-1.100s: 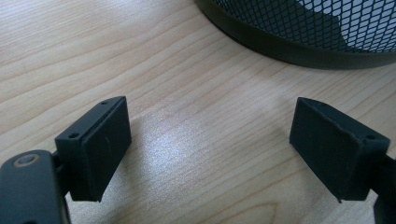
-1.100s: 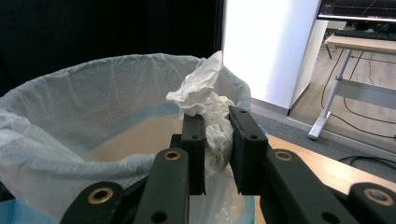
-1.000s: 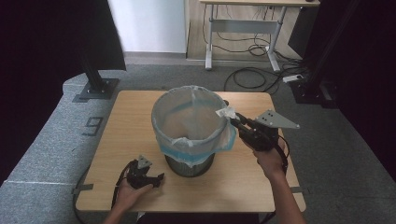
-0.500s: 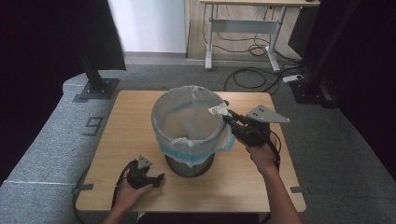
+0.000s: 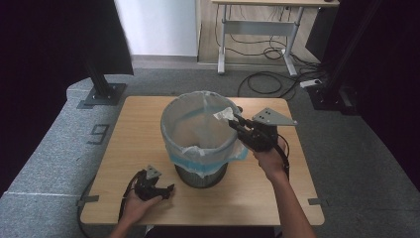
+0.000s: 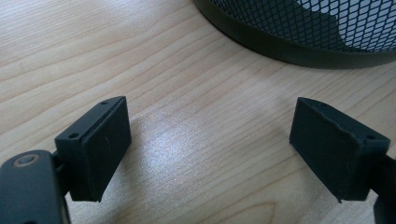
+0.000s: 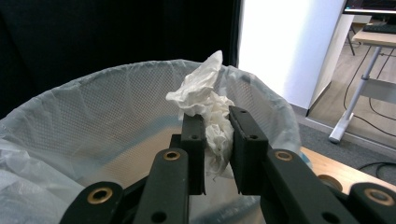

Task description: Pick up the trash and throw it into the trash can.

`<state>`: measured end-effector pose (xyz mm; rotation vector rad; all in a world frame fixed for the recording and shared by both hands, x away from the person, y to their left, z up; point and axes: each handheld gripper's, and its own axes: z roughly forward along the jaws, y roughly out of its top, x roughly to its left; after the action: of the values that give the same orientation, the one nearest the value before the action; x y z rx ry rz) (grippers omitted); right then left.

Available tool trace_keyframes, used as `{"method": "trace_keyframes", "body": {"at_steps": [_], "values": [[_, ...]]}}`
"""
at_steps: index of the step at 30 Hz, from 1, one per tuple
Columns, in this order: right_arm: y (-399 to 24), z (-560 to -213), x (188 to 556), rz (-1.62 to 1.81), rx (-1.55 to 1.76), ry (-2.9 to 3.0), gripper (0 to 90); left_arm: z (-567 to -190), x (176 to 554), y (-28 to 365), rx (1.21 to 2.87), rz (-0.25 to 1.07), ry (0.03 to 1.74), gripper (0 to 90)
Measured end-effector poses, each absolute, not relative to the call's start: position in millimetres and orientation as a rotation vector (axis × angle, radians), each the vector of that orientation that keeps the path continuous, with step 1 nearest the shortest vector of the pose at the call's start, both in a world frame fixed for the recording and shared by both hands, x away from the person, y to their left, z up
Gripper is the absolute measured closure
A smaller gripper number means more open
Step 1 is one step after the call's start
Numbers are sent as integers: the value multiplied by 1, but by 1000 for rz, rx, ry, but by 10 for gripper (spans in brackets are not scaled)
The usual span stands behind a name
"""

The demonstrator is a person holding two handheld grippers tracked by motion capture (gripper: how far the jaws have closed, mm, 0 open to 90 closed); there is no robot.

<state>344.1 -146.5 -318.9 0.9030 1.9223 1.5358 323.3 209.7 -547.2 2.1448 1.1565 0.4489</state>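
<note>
A black mesh bin (image 5: pixel 200 173) lined with a pale plastic bag (image 5: pixel 198 126) stands in the middle of the wooden table (image 5: pixel 277 193). My right gripper (image 5: pixel 233 119) reaches over the bin's right rim, shut on a crumpled white tissue (image 5: pixel 223 114). In the right gripper view the tissue (image 7: pixel 205 100) sticks up from between the two jaws, above the bag's (image 7: pixel 93 116) open mouth. My left gripper (image 5: pixel 166 189) rests low on the table in front of the bin, open. In the left gripper view its jaws stand wide apart over bare wood, with the bin's base (image 6: pixel 299 42) just beyond.
The bin takes up the table's centre. Bare wood (image 5: pixel 138 129) lies to its left and along the front edge. Beyond the table stand a black stand base (image 5: pixel 101 94), a desk frame (image 5: pixel 257 29) and cables (image 5: pixel 277 74) on grey carpet.
My right gripper has moved left with the tissue, from beside the bin's right rim to over its opening. The left gripper has stayed put.
</note>
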Motion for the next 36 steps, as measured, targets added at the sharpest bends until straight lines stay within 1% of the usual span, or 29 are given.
{"method": "trace_keyframes", "body": {"at_steps": [19, 33, 34, 35, 36], "values": [[-122, -321, 357, 1506, 880, 1974, 759, -547, 323, 210, 2146, 446, 1154, 124], [-109, -313, 361, 1517, 840, 1991, 749, -547, 323, 209, 2145, 450, 1152, 124], [-109, -313, 362, 1515, 840, 1996, 740, -547, 323, 209, 2145, 449, 1152, 124], [-108, -313, 362, 1516, 837, 2004, 712, -547, 323, 209, 2145, 449, 1152, 124], [-108, -314, 363, 1515, 837, 2012, 647, -547, 323, 209, 2145, 449, 1152, 124]]}}
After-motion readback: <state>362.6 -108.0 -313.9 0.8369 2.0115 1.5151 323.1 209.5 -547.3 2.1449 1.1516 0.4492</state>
